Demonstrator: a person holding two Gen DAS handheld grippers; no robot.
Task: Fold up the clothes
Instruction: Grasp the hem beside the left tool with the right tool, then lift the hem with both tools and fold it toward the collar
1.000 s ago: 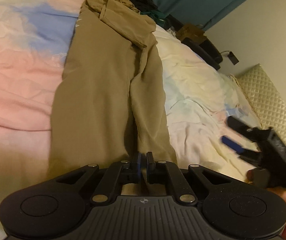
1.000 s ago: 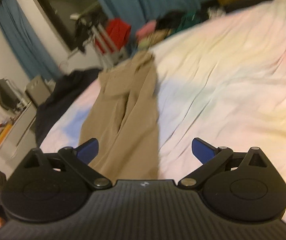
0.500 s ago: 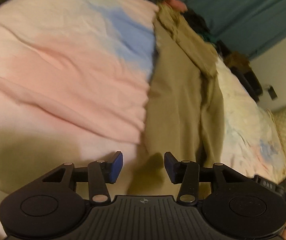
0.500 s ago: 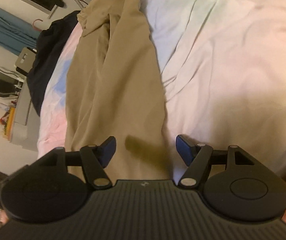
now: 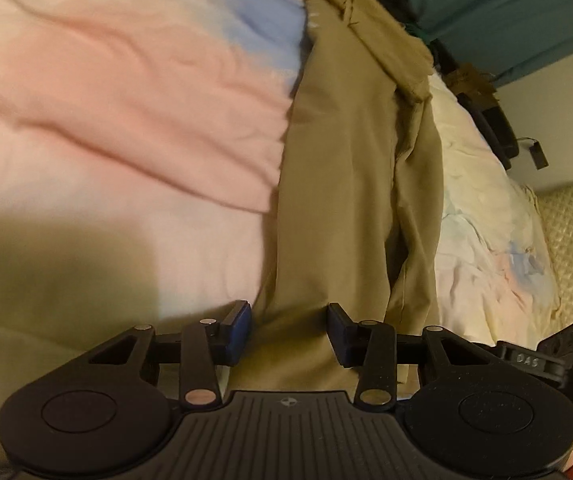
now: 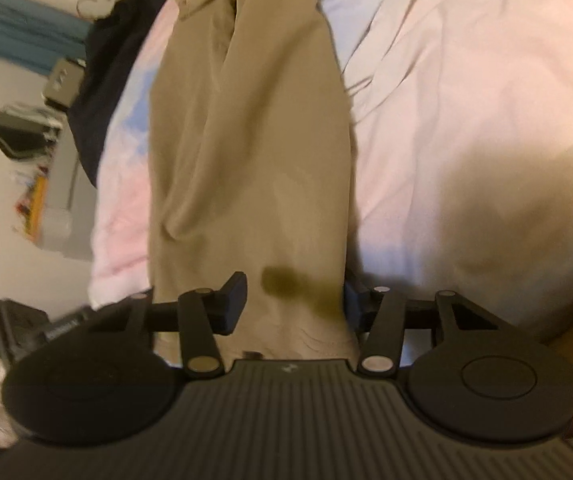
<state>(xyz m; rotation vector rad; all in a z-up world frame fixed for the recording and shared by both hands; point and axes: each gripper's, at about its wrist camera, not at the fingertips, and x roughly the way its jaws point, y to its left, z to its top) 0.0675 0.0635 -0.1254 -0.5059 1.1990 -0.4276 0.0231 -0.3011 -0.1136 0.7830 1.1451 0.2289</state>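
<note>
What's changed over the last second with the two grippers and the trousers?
The left hand-held gripper, shut over the near end of the khaki trousers a second ago, has opened and shifted toward their left edge. The right hand-held gripper came down from the side and now straddles the same end, jaws open. The trousers still lie lengthwise on the pastel bedspread, neither gripper holding them.

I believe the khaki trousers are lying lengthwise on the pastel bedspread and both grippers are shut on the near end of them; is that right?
Not quite: both grippers are open. The left wrist view shows the left gripper with its fingers spread over the trousers, and the right wrist view shows the right gripper likewise open. The trousers do lie lengthwise on the pastel bedspread.
</note>
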